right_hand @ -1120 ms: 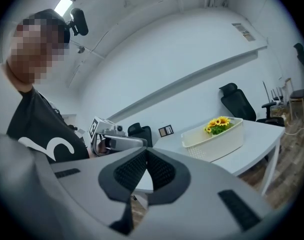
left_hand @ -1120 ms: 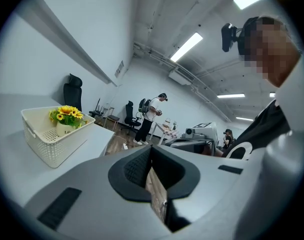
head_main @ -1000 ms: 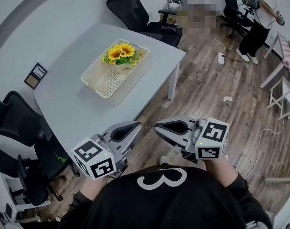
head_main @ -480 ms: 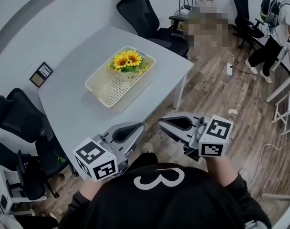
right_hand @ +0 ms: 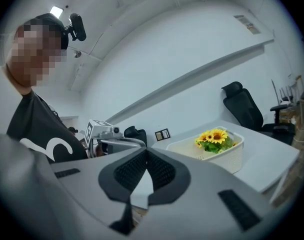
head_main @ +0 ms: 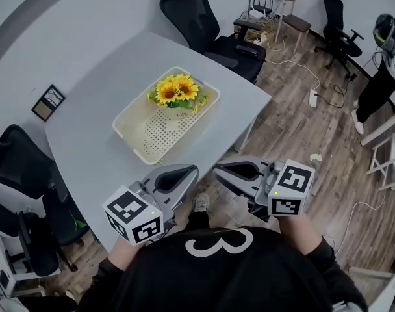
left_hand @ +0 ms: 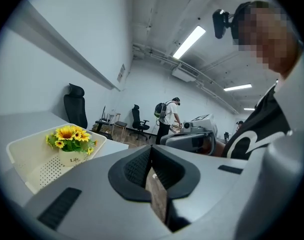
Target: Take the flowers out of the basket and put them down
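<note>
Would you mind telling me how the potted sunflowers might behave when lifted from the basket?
The sunflowers look artificial, so they are probably light. Their blooms spread wider than the small white pot, so it may tip if gripped high. The pot looks smooth, perhaps slippery to grip.

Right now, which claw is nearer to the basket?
Left. The left claw is at the table's near edge, short of the basket; the right claw is beside it, off the table over the floor.

The basket (head_main: pixel 149 129) looks matt plastic, table (head_main: pixel 87 109) smooth, floor (head_main: pixel 301 135) probably wood laminate.
</note>
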Motion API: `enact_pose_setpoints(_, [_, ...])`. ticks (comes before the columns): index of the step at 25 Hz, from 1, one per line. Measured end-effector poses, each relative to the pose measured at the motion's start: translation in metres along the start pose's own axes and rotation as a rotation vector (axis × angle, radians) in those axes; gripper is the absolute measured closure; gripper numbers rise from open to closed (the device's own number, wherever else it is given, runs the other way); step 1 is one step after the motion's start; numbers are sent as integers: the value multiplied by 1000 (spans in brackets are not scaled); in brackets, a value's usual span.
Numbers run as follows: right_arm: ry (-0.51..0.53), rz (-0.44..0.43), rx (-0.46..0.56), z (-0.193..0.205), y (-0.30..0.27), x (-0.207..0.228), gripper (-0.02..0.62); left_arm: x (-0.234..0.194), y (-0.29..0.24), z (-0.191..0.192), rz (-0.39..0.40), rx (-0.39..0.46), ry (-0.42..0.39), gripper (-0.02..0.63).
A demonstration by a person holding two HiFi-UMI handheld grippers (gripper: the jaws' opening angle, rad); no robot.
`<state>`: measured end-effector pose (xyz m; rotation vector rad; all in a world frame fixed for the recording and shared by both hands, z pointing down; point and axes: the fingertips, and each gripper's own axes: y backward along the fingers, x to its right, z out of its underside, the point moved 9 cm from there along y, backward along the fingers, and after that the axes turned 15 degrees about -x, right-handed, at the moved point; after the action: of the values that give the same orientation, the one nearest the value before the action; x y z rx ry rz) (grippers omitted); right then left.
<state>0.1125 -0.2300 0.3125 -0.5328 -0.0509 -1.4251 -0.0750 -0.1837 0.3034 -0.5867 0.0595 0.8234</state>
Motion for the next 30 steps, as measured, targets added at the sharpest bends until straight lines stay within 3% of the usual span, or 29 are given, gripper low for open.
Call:
enact_pose_setpoints(4, [-18, -8, -11, -9, -17, 23, 588, -30, -7, -9, 26, -12, -1, 594])
enact_pose_setpoints(11, [-41, -4, -15, -27, -39, 57, 588, -86, -13, -26, 49, 28, 108, 594])
enact_pose_setpoints(19, [-85, 0, -34, -23, -56, 76, 588, -111, -27, -30, 58, -15, 51, 594])
enact_pose_setpoints(26, [-133, 10, -33, -12, -58, 81, 587, -141, -37, -26, -8, -76, 43, 594])
enact_pose_setpoints(30, [-154, 8, -40, -7, -61, 82, 588, -154, -43, -28, -57, -126, -15, 594])
